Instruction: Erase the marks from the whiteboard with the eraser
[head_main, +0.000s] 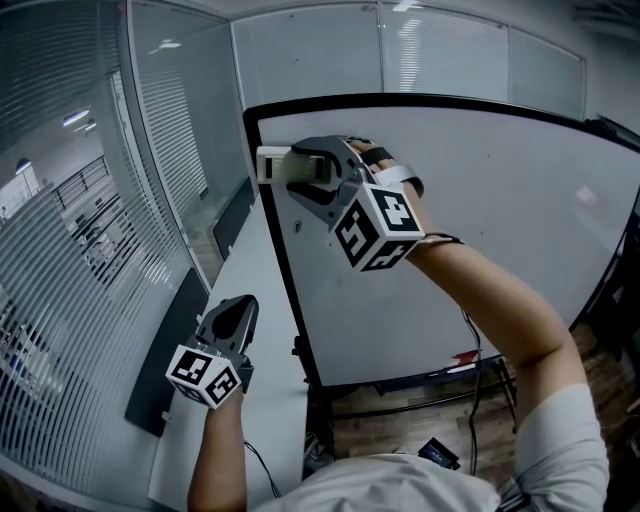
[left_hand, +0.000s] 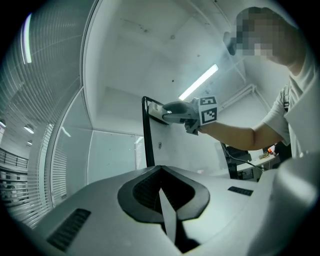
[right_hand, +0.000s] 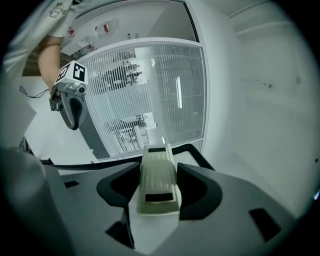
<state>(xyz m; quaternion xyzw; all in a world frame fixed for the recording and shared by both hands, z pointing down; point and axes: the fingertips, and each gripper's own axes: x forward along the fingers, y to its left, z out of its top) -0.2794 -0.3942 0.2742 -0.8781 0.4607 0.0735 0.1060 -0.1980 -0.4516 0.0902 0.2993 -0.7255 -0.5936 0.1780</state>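
Seems nearly done: no clear marks left on the whiteboard (head_main: 480, 200), bar a faint smudge near its right edge, possibly glare. Holding the cream eraser (head_main: 272, 163) at the board's top left corner, pinched between the right gripper (head_main: 300, 165) jaws. With the left gripper (head_main: 243, 308) closed on nothing, low over the white desk (head_main: 268, 290). Counting: one whiteboard, one eraser, two grippers.

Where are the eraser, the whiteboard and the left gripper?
eraser (head_main: 272, 164): head view, on its free end at the board's edge.
whiteboard (head_main: 500, 220): head view, on its bare white surface.
left gripper (head_main: 246, 303): head view, at its tips.
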